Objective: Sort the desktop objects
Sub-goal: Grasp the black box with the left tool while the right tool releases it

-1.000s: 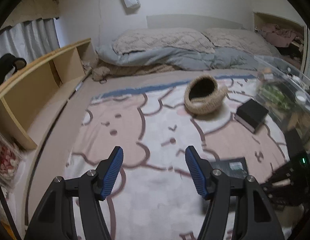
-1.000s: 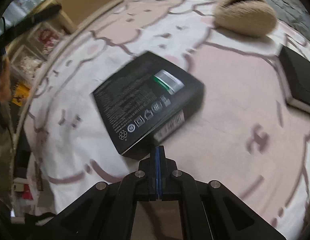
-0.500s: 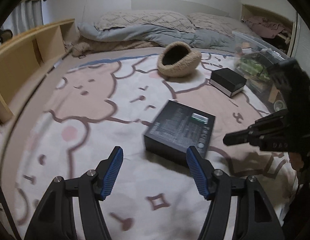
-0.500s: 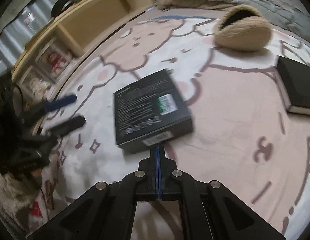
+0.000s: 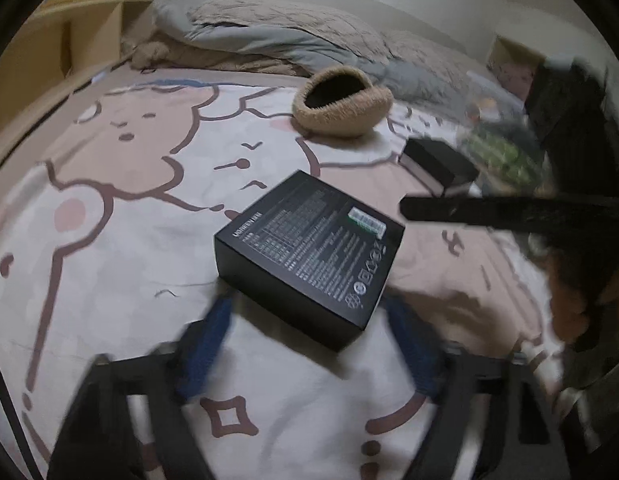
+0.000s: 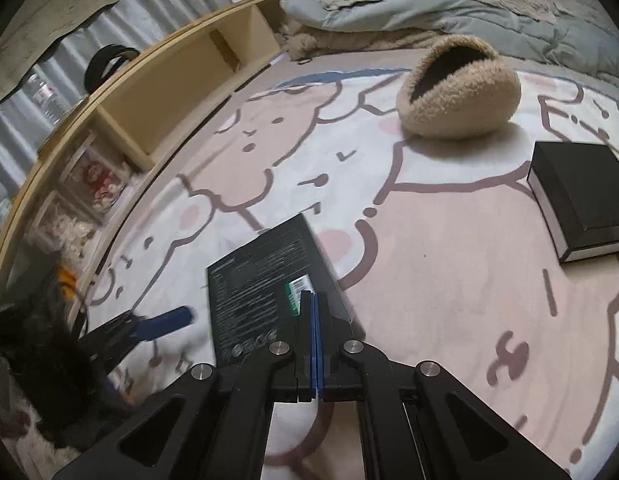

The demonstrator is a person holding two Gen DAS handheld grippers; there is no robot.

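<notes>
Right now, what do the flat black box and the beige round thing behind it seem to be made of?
The flat black box looks like matte printed cardboard: sharp folded edges, fine white print and a green label. The beige round thing seems a soft fleecy fabric with a curly pile and a dark opening; the exact fibre cannot be told.

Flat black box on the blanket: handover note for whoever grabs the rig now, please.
Left gripper: open, blurred with motion, fingers either side of the near corner of the flat black box, not gripping it.
Right gripper: shut, empty, tips over the box's edge; contact unclear.
Smaller black box lies apart to the right; fuzzy beige pouch sits beyond, on the cartoon blanket.
Done: nothing visibly sorted.
Left: grip the flat box, then place all three; destination not shown.
</notes>
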